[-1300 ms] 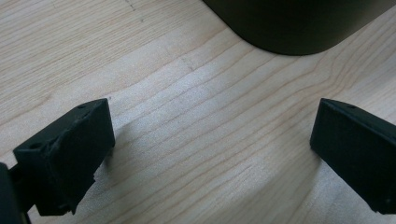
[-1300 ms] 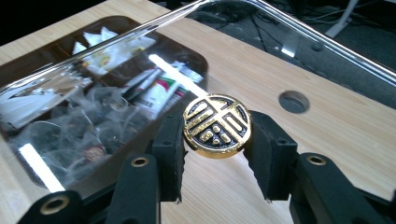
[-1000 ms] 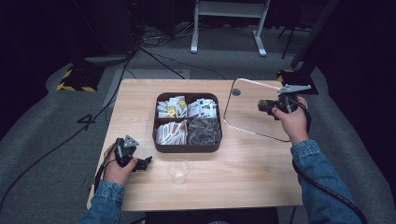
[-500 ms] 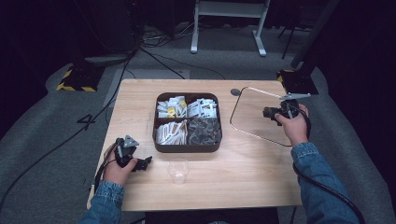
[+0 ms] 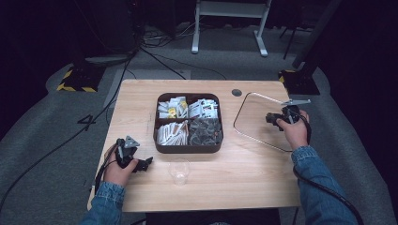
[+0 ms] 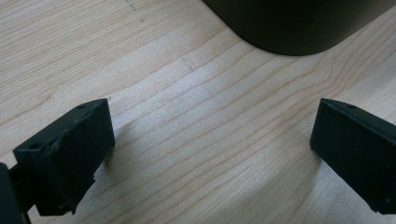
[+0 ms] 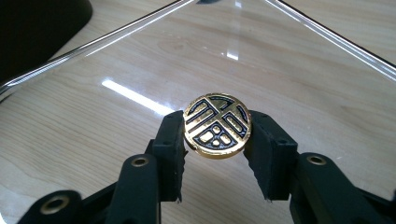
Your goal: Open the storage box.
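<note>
High view, lid: my right gripper [image 5: 273,117] holds the clear lid [image 5: 263,119] by its knob, tilted over the right side of the table [image 5: 244,183], beside the box [image 5: 187,123].
High view, box: dark, four compartments, white packets in three and dark ones in the near right; print too small to read.
High view, left gripper [image 5: 141,164]: rests on the table near the left edge, close to a clear cup [image 5: 179,171].
High view, room: grey carpet, cables, a white stand behind, yellow-black striped base at left.
Left gripper view, jaws: my jaws stand wide apart over bare light wood, nothing between them; the box's dark corner [image 6: 299,23] lies ahead.
Right gripper view, knob: my jaws are clamped on the round gold knob [image 7: 217,125], which bears a black stylised emblem, no readable lettering.
Right gripper view, lid: the glass pane [image 7: 261,60] reflects light above the wood.
</note>
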Tool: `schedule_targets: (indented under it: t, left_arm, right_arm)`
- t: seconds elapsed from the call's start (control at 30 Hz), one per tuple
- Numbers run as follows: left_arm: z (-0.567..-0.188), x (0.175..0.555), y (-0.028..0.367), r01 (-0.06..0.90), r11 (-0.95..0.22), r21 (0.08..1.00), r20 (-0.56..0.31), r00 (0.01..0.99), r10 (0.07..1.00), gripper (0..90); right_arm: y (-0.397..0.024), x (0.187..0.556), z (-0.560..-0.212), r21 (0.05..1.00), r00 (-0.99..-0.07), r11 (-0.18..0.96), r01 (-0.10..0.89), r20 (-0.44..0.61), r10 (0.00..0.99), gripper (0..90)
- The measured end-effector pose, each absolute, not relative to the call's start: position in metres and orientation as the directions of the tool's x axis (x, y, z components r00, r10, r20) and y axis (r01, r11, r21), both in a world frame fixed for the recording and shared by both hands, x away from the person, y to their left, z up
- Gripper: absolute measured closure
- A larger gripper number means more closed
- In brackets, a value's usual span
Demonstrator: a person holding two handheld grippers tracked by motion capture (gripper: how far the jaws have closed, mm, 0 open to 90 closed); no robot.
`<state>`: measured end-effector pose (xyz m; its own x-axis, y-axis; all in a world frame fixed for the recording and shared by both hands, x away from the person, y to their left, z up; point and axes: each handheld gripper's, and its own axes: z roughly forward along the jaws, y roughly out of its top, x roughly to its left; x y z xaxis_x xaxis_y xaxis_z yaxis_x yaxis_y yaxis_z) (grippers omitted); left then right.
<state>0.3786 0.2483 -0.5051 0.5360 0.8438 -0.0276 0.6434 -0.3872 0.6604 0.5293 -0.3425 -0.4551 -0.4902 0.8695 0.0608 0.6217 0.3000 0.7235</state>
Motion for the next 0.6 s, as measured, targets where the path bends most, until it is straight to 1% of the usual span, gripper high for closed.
schedule_targets:
  t: [0.6]
  left_arm:
    - [-0.505,0.379,0.248,0.644,-0.387,0.66,-0.028,0.536,0.844,0.2]
  right_arm:
    - [-0.348,0.527,-0.482,0.701,-0.459,0.282,0.655,0.073,0.885,58.6]
